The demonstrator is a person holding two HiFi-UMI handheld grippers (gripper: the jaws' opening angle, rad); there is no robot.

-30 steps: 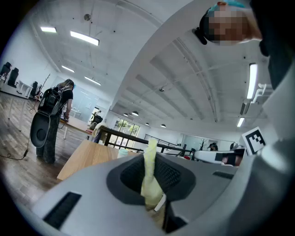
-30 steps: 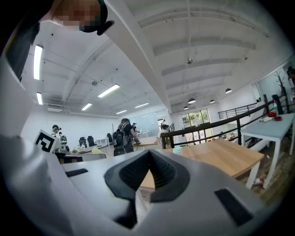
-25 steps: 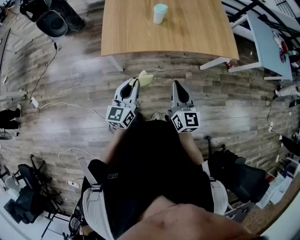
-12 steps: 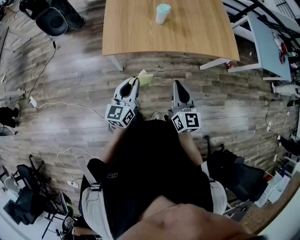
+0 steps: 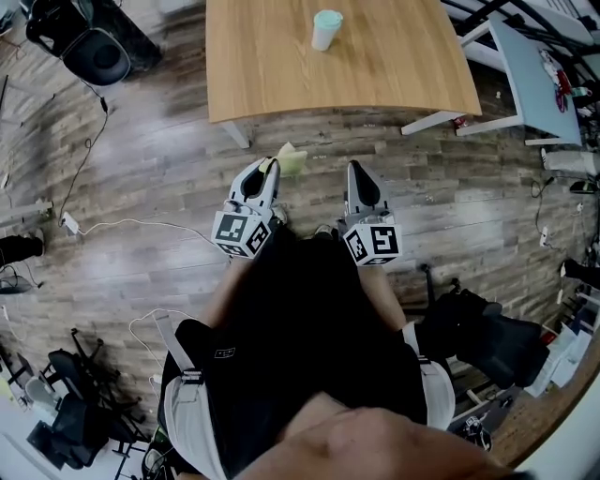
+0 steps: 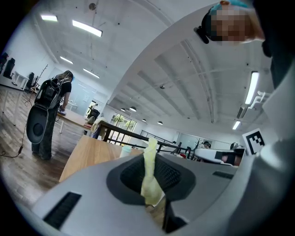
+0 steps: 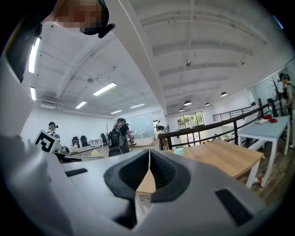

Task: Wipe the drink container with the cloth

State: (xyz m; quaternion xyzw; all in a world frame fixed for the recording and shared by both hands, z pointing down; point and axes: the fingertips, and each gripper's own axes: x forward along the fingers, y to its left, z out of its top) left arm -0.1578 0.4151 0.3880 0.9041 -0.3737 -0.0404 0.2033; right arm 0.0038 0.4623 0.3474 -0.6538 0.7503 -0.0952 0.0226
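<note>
The left gripper [image 5: 270, 165] pinches the cloth [image 5: 292, 157], the right gripper [image 5: 355, 169] is closed and empty, and the drink container [image 5: 324, 28] stands seemingly near the surface's [image 5: 394, 66] far edge.

Looked steeply down from head height onto the wooden table [image 5: 272, 56]. Peered low off left gripper [image 5: 266, 169] and right gripper [image 5: 355, 171] toward that same table.

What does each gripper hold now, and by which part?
The left gripper holds the yellow cloth, pinched as a bunched strip, with one end poking out past its tips. The right gripper is shut and holds nothing.
</note>
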